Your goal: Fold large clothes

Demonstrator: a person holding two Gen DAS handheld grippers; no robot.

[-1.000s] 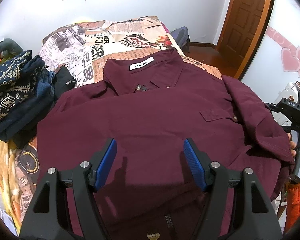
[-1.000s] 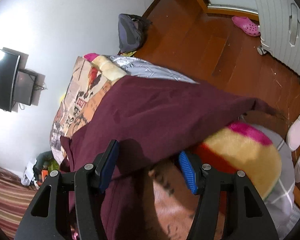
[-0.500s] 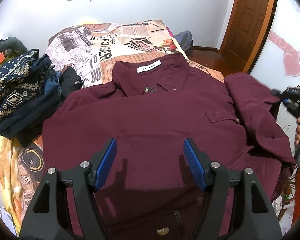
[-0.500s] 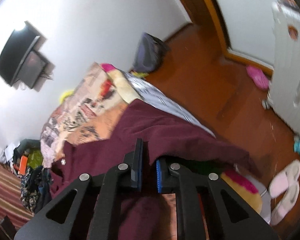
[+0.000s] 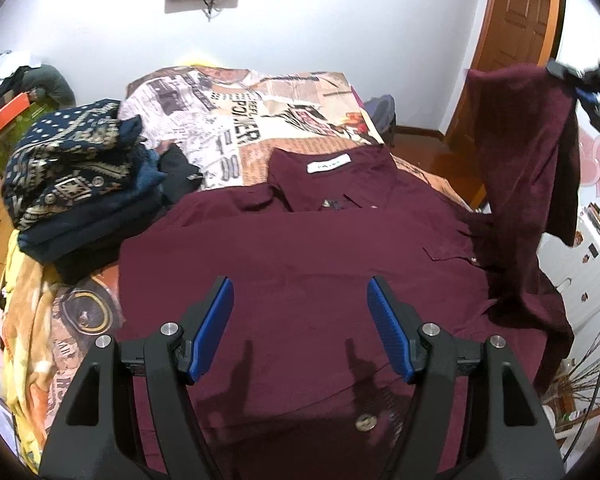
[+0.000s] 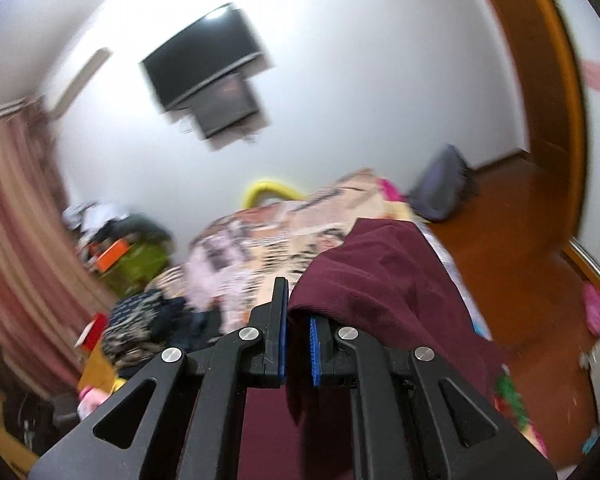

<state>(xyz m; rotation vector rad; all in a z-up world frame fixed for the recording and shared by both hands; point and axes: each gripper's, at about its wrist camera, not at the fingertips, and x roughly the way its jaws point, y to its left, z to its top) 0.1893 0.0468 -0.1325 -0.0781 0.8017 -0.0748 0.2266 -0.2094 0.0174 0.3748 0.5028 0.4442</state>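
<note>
Right tool (image 6: 298,344) pinching maroon shirt (image 5: 300,264), left tool (image 5: 300,332) agape

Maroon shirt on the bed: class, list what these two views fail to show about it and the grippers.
- Left wrist view: the maroon shirt hem is hidden behind the open left gripper.
- Same view: the collar label text is too small to read.
- Same view: the right gripper is cut off by the frame edge.
- Right wrist view: motion blur smears the room; the right gripper hides how much sleeve it pinches.
</note>
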